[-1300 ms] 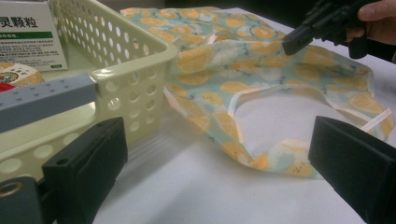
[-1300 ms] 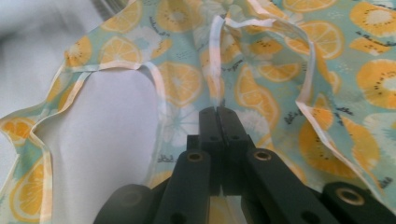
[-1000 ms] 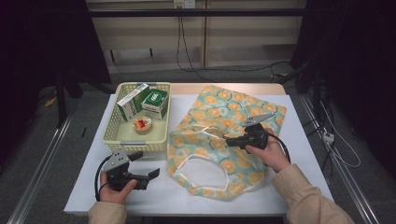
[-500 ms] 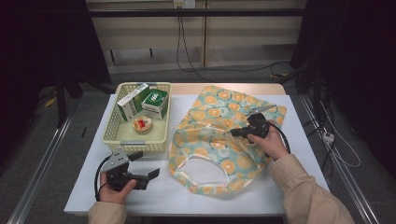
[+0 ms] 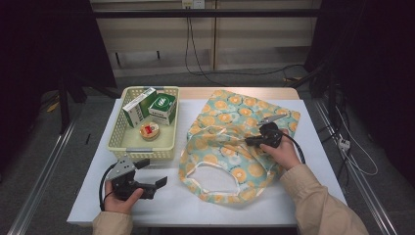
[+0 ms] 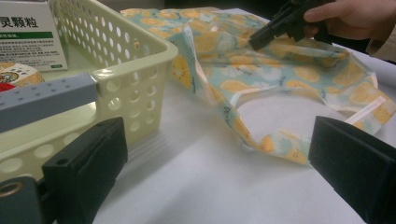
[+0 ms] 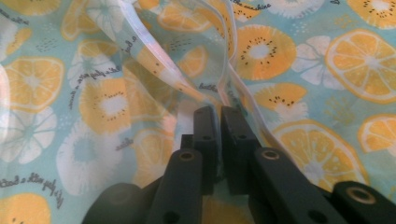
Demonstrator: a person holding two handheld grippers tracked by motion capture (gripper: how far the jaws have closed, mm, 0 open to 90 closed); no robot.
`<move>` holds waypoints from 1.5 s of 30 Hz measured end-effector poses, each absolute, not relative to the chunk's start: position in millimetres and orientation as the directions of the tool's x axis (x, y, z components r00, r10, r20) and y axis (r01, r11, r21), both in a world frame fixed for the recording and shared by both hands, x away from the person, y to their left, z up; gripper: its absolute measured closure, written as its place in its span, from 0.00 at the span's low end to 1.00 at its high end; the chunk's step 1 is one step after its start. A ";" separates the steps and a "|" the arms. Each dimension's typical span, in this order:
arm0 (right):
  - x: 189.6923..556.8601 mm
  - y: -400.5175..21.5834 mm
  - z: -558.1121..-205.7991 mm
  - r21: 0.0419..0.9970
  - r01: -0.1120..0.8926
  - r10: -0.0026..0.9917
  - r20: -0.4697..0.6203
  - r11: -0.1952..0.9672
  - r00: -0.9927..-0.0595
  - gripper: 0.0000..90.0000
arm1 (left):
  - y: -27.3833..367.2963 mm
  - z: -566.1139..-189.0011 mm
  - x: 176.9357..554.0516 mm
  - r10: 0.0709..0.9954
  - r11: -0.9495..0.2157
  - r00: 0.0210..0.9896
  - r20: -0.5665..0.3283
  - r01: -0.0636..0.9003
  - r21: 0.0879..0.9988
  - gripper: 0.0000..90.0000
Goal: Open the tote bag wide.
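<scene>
Your right gripper (image 5: 250,142) sits on the fruit-print bag (image 5: 230,147), which lies crumpled over the right half of the white table (image 5: 303,147), its mouth open toward you and its pale trim curling in loops. In the right gripper view the two black jaws stand almost together, a thin slit between them, with a fold of the bag's thin film and a strip of pale trim (image 7: 159,60) lying right at their tips; those jaws have just been opening a little, and whether the pads grip the fold cannot be told from here. Your right hand (image 5: 281,152) rests on the bag's far side, sleeve trailing off the table's near edge.

Your left gripper (image 5: 151,174) lies low on bare table, well apart from the bag, its jaws spread wide with nothing between them. Just beyond it stands the cream basket (image 5: 117,139), touching the bag's left edge, as the left gripper view shows. Inside it are two green-and-white boxes (image 5: 149,105) leaning side by side and a small round tin (image 5: 149,130) in front of them.
</scene>
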State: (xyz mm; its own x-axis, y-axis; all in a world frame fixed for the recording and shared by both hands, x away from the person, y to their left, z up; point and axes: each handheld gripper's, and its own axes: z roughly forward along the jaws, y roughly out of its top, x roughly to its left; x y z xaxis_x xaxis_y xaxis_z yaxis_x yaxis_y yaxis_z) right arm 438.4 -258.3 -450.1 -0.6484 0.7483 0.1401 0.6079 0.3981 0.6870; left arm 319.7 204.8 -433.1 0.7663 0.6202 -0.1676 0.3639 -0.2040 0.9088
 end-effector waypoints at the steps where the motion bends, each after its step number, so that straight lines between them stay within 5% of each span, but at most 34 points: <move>1: 438.2 -257.7 -450.1 0.687 0.604 0.747 0.133 0.404 -0.651 0.92 | 204.7 -433.1 319.7 0.620 -0.203 0.766 -0.167 0.363 0.909 0.05; 10: 427.9 -244.3 -439.3 0.716 0.551 0.719 0.099 0.429 -0.688 0.73 | 204.9 -433.4 320.0 0.620 -0.206 0.767 -0.167 0.364 0.908 0.05; 24: 410.1 -221.6 -423.4 0.750 0.479 0.655 0.082 0.456 -0.752 0.62 | 204.1 -433.1 319.5 0.619 -0.208 0.768 -0.166 0.364 0.908 0.05; 28: 407.4 -216.5 -420.7 0.762 0.463 0.641 0.082 0.453 -0.763 0.67 | 203.2 -433.5 319.8 0.616 -0.212 0.770 -0.165 0.364 0.907 0.05; 31: 408.4 -213.8 -421.6 0.762 0.470 0.622 0.114 0.446 -0.775 0.87 | 202.9 -433.4 319.8 0.614 -0.215 0.772 -0.163 0.363 0.907 0.05; 35: 405.7 -206.8 -423.6 0.750 0.471 0.577 0.149 0.463 -0.803 0.99 | 203.6 -434.2 320.2 0.614 -0.214 0.771 -0.166 0.365 0.906 0.05; 45: 384.5 -187.5 -424.7 0.722 0.464 0.472 0.213 0.514 -0.855 1.00 | 203.8 -433.3 319.5 0.617 -0.207 0.768 -0.169 0.366 0.908 0.05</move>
State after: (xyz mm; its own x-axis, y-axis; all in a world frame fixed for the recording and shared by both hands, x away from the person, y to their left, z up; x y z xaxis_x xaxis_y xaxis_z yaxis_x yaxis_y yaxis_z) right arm 384.5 -187.5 -424.7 -0.8552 0.4723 0.2133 0.4637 0.5136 0.7219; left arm 319.5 203.8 -433.3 0.7685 0.6171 -0.1692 0.3657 -0.2065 0.9075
